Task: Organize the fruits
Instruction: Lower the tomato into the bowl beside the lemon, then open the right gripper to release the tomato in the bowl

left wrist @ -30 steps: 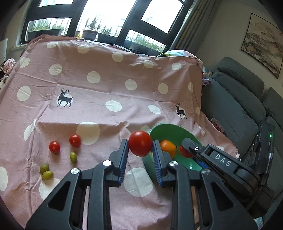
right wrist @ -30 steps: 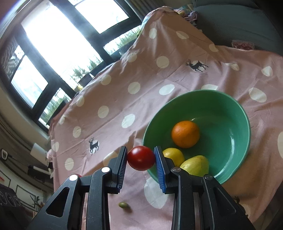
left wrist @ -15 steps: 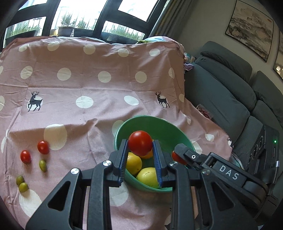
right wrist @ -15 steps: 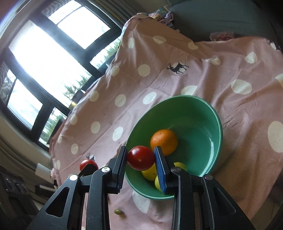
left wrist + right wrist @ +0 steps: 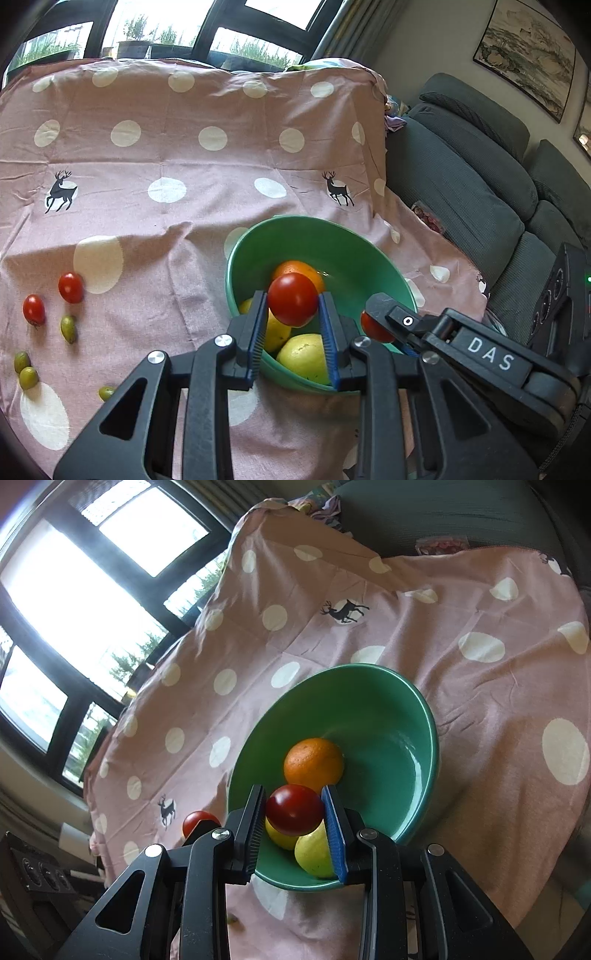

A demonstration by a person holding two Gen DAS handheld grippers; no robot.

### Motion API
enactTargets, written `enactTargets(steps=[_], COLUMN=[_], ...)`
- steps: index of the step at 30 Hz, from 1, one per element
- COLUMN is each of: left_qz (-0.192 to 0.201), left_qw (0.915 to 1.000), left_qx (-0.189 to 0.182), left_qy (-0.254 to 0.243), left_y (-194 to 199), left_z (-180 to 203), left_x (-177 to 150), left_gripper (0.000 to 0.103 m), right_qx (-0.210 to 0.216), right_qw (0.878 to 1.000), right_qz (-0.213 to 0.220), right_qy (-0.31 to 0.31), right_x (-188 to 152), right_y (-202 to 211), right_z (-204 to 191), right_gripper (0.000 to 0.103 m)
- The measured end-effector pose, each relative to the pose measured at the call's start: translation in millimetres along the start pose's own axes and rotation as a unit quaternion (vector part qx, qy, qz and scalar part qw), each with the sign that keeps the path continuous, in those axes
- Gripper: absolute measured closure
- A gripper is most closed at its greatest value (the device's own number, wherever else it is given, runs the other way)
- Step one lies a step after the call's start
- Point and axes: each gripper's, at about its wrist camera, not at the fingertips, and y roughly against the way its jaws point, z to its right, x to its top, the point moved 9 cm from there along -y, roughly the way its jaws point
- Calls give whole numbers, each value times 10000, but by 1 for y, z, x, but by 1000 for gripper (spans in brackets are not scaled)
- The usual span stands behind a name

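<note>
I have a red tomato (image 5: 292, 299) pinched between the blue pads of my left gripper (image 5: 292, 308), and my right gripper (image 5: 294, 810) is clamped on a second tomato (image 5: 294, 808) of its own, so both hands are loaded. What matters for the drop is where each tomato sits against the green bowl (image 5: 332, 236): from the left wrist view, my tomato hangs over the bowl's near-left side, with a yellow lemon-like fruit (image 5: 304, 356) and another yellow fruit (image 5: 275, 330) below the jaws and the orange (image 5: 301, 267) just beyond it. From the right wrist view, the other tomato hangs over the near rim too, above the same yellow fruits, with the orange (image 5: 314, 764) further in and the open green floor of the bowl (image 5: 391, 746) beyond that toward the far wall. I judge both tomatoes are already inside the rim's outline, so the release is a matter of easing straight down; the right gripper looks the better placed, but the two sit close beside each other, and I'd open one at a time. Further off, near the left edge of the pink dotted cloth (image 5: 207, 110), two small red tomatoes (image 5: 70, 287) and several green olive-like fruits (image 5: 68, 328) lie loose, well apart from the bowl, waiting for later trips.
</note>
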Motion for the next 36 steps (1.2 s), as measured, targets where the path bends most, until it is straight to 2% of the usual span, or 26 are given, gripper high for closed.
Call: enactTargets(steps=[14, 36], left_qz=[-172, -376], left_qw=[9998, 9992], left_qx=[-56, 26], left_qy=[-58, -161], left_y=[-11, -25], left_z=[5, 9], left_x=[-7, -17], left_gripper=[76, 76], right_qx=[-504, -765], right_qw=[9987, 9970], right_qz=[-76, -86], right_qy=[-48, -66], right_x=[-1, -1], right_y=[-7, -8], right_z=[19, 27], right_gripper=[70, 70])
